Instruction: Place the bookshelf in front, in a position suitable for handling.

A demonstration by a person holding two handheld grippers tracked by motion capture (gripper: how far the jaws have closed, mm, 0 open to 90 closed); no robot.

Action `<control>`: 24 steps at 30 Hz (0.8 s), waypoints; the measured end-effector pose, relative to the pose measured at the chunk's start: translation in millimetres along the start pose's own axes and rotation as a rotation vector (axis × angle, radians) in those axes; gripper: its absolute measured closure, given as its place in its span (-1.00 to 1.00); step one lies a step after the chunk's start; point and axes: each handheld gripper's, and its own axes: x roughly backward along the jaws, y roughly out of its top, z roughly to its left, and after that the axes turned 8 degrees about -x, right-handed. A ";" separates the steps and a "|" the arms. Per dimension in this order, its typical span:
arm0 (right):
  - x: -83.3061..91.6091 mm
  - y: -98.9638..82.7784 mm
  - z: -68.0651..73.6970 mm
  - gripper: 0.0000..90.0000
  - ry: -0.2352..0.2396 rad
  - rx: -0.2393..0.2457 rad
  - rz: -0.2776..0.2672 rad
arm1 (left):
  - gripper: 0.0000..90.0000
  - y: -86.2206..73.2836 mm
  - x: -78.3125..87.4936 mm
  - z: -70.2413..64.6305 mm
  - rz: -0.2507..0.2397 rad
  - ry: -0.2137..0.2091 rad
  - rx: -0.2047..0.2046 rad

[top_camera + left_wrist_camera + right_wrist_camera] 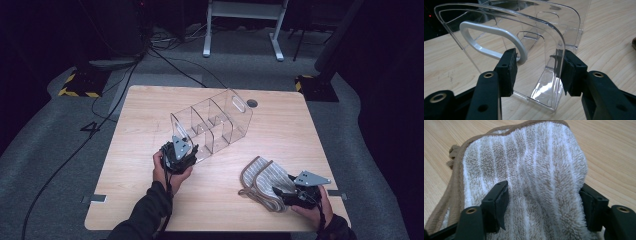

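Note:
A clear plastic organizer (215,122) with several compartments stands slantwise on the wooden table (145,115). My left gripper (191,150) meets its near end. In the left gripper view the left gripper (537,72) straddles the near corner of the organizer (499,27). One pad touches the white-rimmed handle cutout (491,30) and the other rests against the clear side wall. A folded beige and white striped towel (262,180) lies at the front right. My right gripper (281,192) is shut on it, and the towel (531,165) bulges between the right gripper's (544,202) pads.
A round cable hole (252,103) sits near the table's far edge. Beyond the table are a white desk frame (240,30), floor cables (115,95) and a yellow-and-black striped base (80,85). Bare wood lies left of the organizer.

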 end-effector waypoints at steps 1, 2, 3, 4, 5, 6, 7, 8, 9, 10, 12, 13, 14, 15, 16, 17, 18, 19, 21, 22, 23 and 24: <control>-0.1 -0.1 0.0 -0.28 0.000 -0.002 -0.001 | 0.18 -0.4 0.2 1.3 -0.003 -0.002 -0.004; -0.1 -0.1 -0.1 -0.27 0.000 -0.002 0.000 | 0.20 -0.6 0.5 1.8 -0.002 0.003 -0.005; -0.1 -0.1 0.0 -0.28 0.000 -0.002 -0.001 | 0.21 -0.9 0.7 2.7 -0.004 0.000 -0.007; 0.1 -0.1 0.0 -0.27 0.001 -0.001 0.001 | 0.22 -1.3 0.9 4.3 -0.006 -0.009 -0.013; 0.0 -0.1 0.0 -0.28 0.001 -0.002 0.000 | 0.22 -1.7 1.4 5.5 -0.005 -0.009 -0.016; 0.0 -0.2 -0.1 -0.28 0.000 -0.003 0.001 | 0.23 -2.2 1.8 6.4 -0.006 -0.007 -0.012; 0.1 -0.2 -0.1 -0.28 0.000 -0.004 0.002 | 0.24 -2.7 2.3 8.2 -0.009 -0.013 -0.012; 0.1 -0.3 -0.2 -0.27 0.000 -0.004 0.001 | 0.24 -3.3 3.4 10.0 -0.005 -0.022 -0.011; 0.1 -0.4 -0.1 -0.27 0.000 -0.003 0.002 | 0.25 -3.8 4.5 12.0 -0.004 -0.018 -0.013; 0.2 -0.4 -0.2 -0.27 0.000 -0.002 0.001 | 0.27 -4.9 6.1 14.5 -0.002 -0.015 -0.011; 0.2 -0.7 -0.3 -0.27 0.002 -0.003 -0.002 | 0.29 -7.9 9.8 19.8 -0.001 -0.023 -0.004; 0.3 -0.7 -0.5 -0.27 0.001 -0.002 0.000 | 0.29 -9.6 11.8 22.1 0.003 -0.019 -0.002; 0.3 -0.8 -0.5 -0.27 0.002 -0.004 -0.001 | 0.30 -11.0 13.9 24.5 0.005 -0.015 -0.002; 0.3 -1.0 -0.7 -0.28 0.003 -0.004 -0.001 | 0.30 -12.4 15.8 26.8 0.008 -0.010 0.000; 0.4 -1.0 -0.7 -0.27 0.003 -0.003 -0.001 | 0.31 -13.7 17.7 28.8 0.012 0.001 0.002; 0.5 -1.1 -0.8 -0.27 0.003 -0.002 -0.001 | 0.32 -14.9 19.4 30.9 0.013 0.004 0.007; 0.5 -1.1 -0.9 -0.27 0.002 -0.003 -0.001 | 0.32 -15.9 20.9 33.1 0.014 0.012 0.015; 0.4 -1.1 -0.9 -0.28 0.002 -0.003 -0.002 | 0.27 -16.6 21.9 35.6 0.015 0.027 0.016; 0.3 -0.9 -0.5 -0.28 0.001 -0.004 -0.002 | 0.10 -17.2 22.6 40.2 0.013 0.032 0.041; 0.3 -0.6 -0.2 -0.28 0.000 -0.003 0.000 | 0.00 -16.9 21.9 41.3 0.011 0.031 0.051; 0.2 -0.3 -0.2 -0.28 -0.001 0.000 -0.001 | -0.05 -16.4 21.3 42.6 0.001 0.028 0.062; 0.4 0.2 -0.1 -0.28 0.001 0.001 -0.002 | -0.10 -15.3 20.7 43.2 -0.007 0.022 0.070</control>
